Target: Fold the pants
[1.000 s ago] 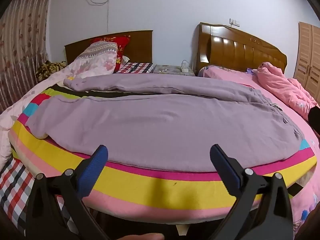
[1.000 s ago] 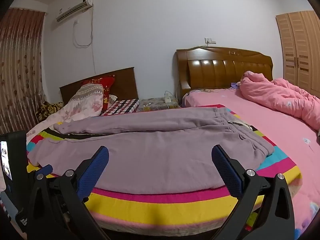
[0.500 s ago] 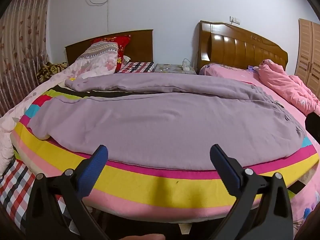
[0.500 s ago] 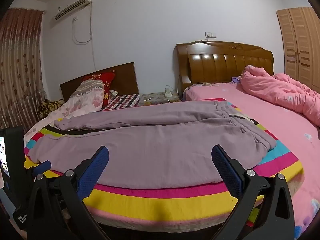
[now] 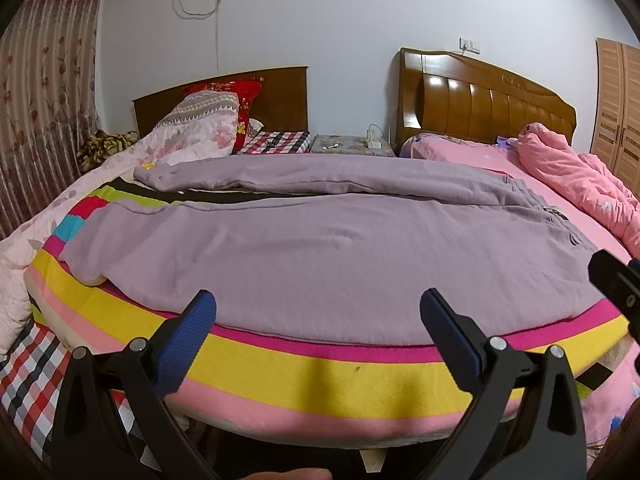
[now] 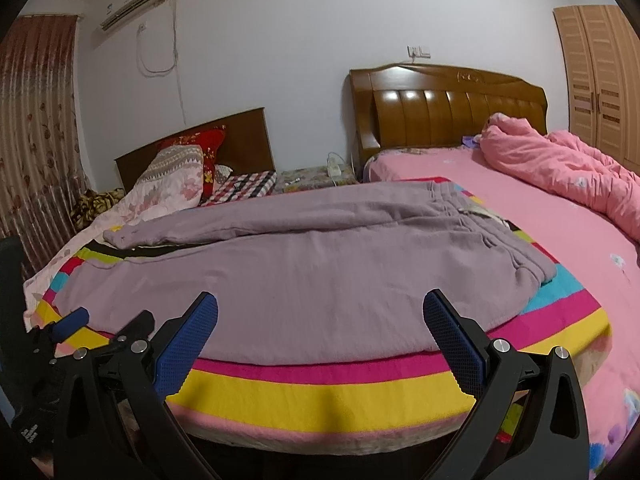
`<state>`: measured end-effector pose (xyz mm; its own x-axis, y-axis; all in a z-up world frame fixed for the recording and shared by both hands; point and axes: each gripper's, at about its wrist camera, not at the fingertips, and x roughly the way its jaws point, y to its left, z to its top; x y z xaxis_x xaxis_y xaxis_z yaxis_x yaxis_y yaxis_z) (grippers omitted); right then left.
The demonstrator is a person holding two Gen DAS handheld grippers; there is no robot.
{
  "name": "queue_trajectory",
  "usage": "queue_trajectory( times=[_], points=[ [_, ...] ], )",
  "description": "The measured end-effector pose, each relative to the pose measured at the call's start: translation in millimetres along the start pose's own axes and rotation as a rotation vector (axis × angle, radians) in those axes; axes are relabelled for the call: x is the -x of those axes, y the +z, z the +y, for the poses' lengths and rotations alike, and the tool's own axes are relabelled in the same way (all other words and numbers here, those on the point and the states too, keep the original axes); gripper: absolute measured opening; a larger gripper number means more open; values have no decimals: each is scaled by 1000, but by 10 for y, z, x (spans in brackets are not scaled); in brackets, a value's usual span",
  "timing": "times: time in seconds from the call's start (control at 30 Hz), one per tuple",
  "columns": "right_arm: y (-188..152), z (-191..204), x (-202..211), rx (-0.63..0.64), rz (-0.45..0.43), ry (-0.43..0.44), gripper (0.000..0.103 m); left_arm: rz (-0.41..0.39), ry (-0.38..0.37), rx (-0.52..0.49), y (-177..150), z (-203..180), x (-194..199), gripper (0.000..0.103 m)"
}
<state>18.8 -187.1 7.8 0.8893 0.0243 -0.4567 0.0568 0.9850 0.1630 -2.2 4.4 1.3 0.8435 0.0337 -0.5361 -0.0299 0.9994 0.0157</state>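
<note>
Left gripper (image 5: 318,312) and right gripper (image 6: 320,314) — both spread wide, holding nothing — hover short of the striped blanket (image 5: 320,376); ahead, purple pants (image 5: 320,256) lie flat, 2 legs extending leftward.

Even, cool indoor light fills the bedroom in both wrist views, soft and without hard shadows. White glare patches sit on the glossy wooden headboard (image 5: 480,96) (image 6: 440,100) toward 1 o'clock. A faint shadow falls on the striped blanket's (image 5: 340,372) (image 6: 320,392) yellow band near 6 o'clock. Fisheye distortion bows the bed edge and bends the curtain (image 5: 44,100) (image 6: 36,120) at 9 o'clock; black vignette fills the corners. Focus is sharp at centre, softening slightly toward the rim. The white wall (image 5: 340,20) (image 6: 300,20) reads bluish-grey.
</note>
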Motion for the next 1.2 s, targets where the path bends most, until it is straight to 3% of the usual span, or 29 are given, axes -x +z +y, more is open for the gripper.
queue_trajectory(
  times=[0.5,1.2],
  points=[
    [-37,-49,-118,-6,57,-36,99,-15,-13,10,7,21,21,102],
    [-86,-56,-150,-19,70,-29,99,-18,-26,62,-12,138,63,102]
  ],
)
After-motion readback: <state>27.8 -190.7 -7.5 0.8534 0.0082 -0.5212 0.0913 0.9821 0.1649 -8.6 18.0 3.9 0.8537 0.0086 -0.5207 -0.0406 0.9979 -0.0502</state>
